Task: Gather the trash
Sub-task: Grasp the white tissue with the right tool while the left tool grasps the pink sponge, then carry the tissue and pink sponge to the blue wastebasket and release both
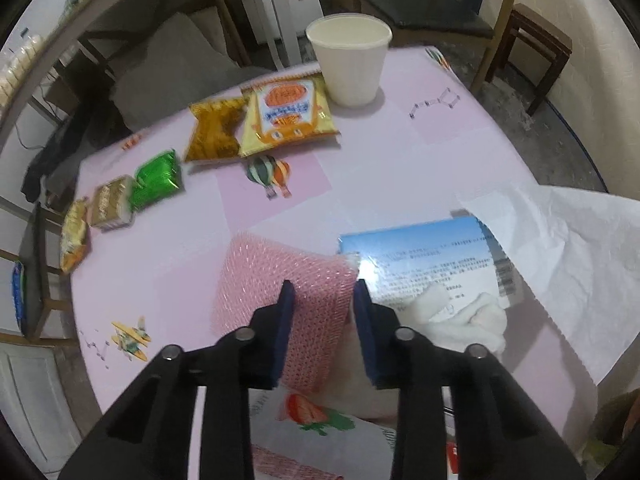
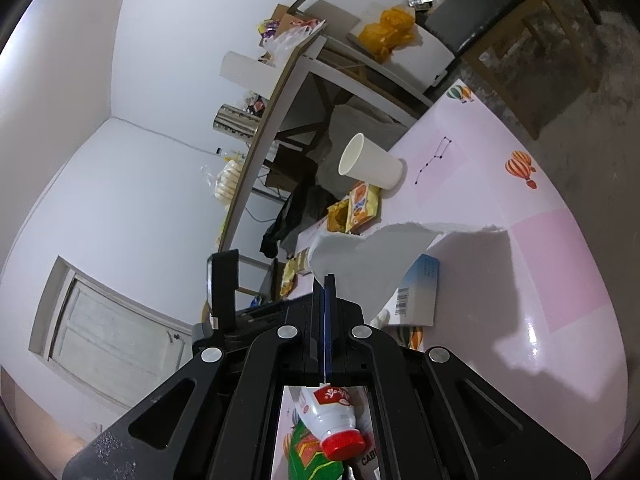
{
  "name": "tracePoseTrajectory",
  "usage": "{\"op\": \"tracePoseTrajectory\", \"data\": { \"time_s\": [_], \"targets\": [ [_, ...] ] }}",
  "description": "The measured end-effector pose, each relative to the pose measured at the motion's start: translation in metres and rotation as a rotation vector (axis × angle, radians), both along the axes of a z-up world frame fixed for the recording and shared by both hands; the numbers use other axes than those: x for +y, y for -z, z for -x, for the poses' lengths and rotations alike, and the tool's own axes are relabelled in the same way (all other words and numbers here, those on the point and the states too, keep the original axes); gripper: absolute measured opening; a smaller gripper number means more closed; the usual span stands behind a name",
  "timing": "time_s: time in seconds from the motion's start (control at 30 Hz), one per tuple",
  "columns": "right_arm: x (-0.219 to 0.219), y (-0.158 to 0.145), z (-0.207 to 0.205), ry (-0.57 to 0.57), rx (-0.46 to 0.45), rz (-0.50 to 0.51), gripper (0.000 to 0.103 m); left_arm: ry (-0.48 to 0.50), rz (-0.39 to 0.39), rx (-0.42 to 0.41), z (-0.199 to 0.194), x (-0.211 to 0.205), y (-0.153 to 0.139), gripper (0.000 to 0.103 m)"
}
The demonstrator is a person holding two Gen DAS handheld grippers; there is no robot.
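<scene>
My left gripper [image 1: 323,294] is open, its fingers straddling a pink foam net sleeve [image 1: 280,296] that lies on the pink table [image 1: 400,168]. A blue-and-white box [image 1: 424,260] lies just right of it, with crumpled white tissue [image 1: 460,320] at its near edge. My right gripper [image 2: 329,280] is shut on a sheet of white tissue paper [image 2: 372,256], held up above the table; the sheet also shows in the left wrist view [image 1: 560,248]. A white paper cup [image 1: 348,60] stands at the far edge beside yellow snack packets [image 1: 286,114].
Green, brown and yellow wrappers [image 1: 154,180] lie along the table's left edge. A white bottle with a red cap [image 2: 334,420] and a green packet lie below my right gripper. Chairs [image 1: 436,12] and a cluttered desk [image 2: 280,80] stand beyond the table.
</scene>
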State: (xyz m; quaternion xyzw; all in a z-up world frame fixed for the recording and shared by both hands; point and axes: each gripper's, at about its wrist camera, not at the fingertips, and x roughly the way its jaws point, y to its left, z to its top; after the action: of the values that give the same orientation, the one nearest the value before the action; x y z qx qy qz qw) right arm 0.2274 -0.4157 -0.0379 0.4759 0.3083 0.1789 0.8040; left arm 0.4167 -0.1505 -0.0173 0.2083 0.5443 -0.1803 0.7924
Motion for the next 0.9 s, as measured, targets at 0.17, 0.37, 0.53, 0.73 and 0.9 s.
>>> {"op": "tracePoseTrajectory", "data": {
  "time_s": [0.17,0.37,0.53,0.73,0.9],
  "targets": [
    [0.002,-0.005,0.002,0.006,-0.020,0.016,0.000,0.016,-0.004,-0.116,0.004,0.005,-0.024,0.001],
    [0.006,-0.015,0.008,0.017,-0.048,0.028,0.000,0.012,-0.019,-0.259,0.010,0.020,-0.050,0.000],
    [0.010,-0.026,0.015,0.016,-0.062,0.042,0.000,-0.002,0.014,-0.346,0.018,0.035,-0.073,0.000],
    [0.009,-0.046,0.027,0.024,-0.098,0.063,0.000,0.024,0.088,-0.408,0.045,0.043,-0.116,0.000],
    [0.002,-0.064,0.053,0.043,-0.139,0.088,0.000,0.118,0.159,-0.444,0.090,0.024,-0.153,0.000]
  ]
}}
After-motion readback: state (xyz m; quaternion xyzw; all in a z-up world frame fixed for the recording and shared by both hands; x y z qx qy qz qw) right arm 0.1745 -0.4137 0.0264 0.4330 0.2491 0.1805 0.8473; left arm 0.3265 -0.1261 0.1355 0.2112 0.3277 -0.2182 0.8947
